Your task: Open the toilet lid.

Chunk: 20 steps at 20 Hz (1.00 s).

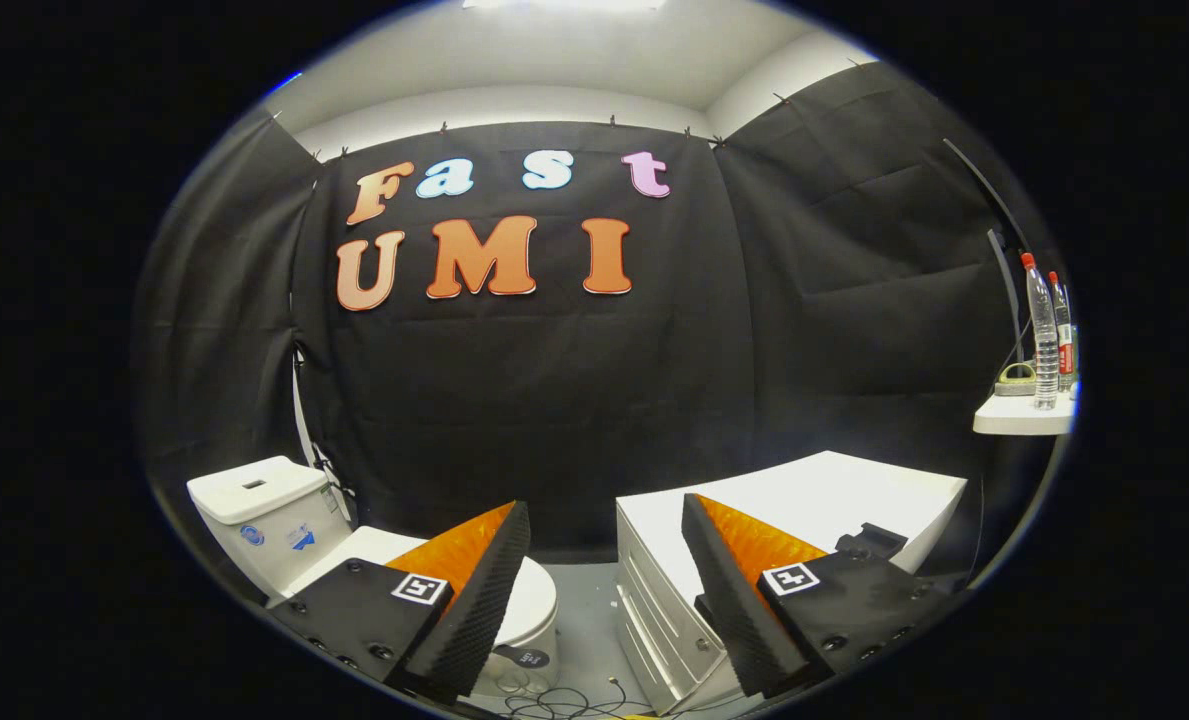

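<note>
Black cloth (554,400) hangs as the booth's wall across the whole back of the scene, creased and pinned along its top under a pale ceiling (594,50). Next in size is a white cabinet (654,590) with ribbed drawer fronts, standing on the grey floor (584,610) at about 4 o'clock from the middle of the view, partly behind the right finger.

White porcelain marks the toilet (534,600), low at about 8 o'clock, beyond and behind the left finger. Its tank (264,510) sits at the far end against the cloth, and the bowl runs from there toward the camera and the gap between the fingers, so its long axis goes from 9 o'clock down toward 6 o'clock. The toilet lid (379,545) lies flat and closed on the bowl, its rounded front end pointing toward the cabinet side; the left finger covers much of it.

The gripper (604,600) hangs with its 2 fingers spread wide, nothing between them, clear of the lid.

At 3 o'clock a small white shelf (1019,415) carries 2 clear bottles (1044,340) with red caps, upright and side by side, beside a low greenish object too small to make out. Thin cables (554,705) lie tangled on the floor at 6 o'clock.
</note>
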{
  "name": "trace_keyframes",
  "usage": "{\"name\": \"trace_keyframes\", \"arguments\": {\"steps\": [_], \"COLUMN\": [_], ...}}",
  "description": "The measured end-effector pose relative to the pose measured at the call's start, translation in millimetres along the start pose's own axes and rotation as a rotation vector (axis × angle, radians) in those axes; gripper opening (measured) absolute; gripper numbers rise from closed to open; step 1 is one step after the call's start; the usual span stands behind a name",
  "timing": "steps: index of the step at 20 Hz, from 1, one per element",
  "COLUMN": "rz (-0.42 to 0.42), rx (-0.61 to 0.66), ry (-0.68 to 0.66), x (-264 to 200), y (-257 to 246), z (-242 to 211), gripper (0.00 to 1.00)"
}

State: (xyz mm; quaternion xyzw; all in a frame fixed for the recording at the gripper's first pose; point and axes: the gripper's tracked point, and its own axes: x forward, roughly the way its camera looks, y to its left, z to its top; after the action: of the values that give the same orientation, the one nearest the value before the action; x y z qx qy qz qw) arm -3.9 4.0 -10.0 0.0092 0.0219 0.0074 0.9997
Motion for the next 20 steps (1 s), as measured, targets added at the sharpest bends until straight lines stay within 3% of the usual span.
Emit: {"name": "trace_keyframes", "arguments": {"steps": [4,6,9,12,14,17,20], "rz": [0.010,0.056,0.083,0.084,0.105,0.039,0.024], "rx": [0.109,0.160,0.216,0.359,0.463,0.484,0.555], "ry": [0.023,0.044,0.087,0.113,0.179,0.255,0.431], "x": [-4.2,-7.3,-8.2,-3.5,-4.0,19.4,15.3], "y": [18.2,45.8,79.0,98.3,108.1,88.8,84.7], "z": [1.9,-2.5,-22.9,-47.1,-80.8,-136.7,-198.8], "gripper": [0.98,0.98,0.98,0.98,0.98,0.99,0.99]}}
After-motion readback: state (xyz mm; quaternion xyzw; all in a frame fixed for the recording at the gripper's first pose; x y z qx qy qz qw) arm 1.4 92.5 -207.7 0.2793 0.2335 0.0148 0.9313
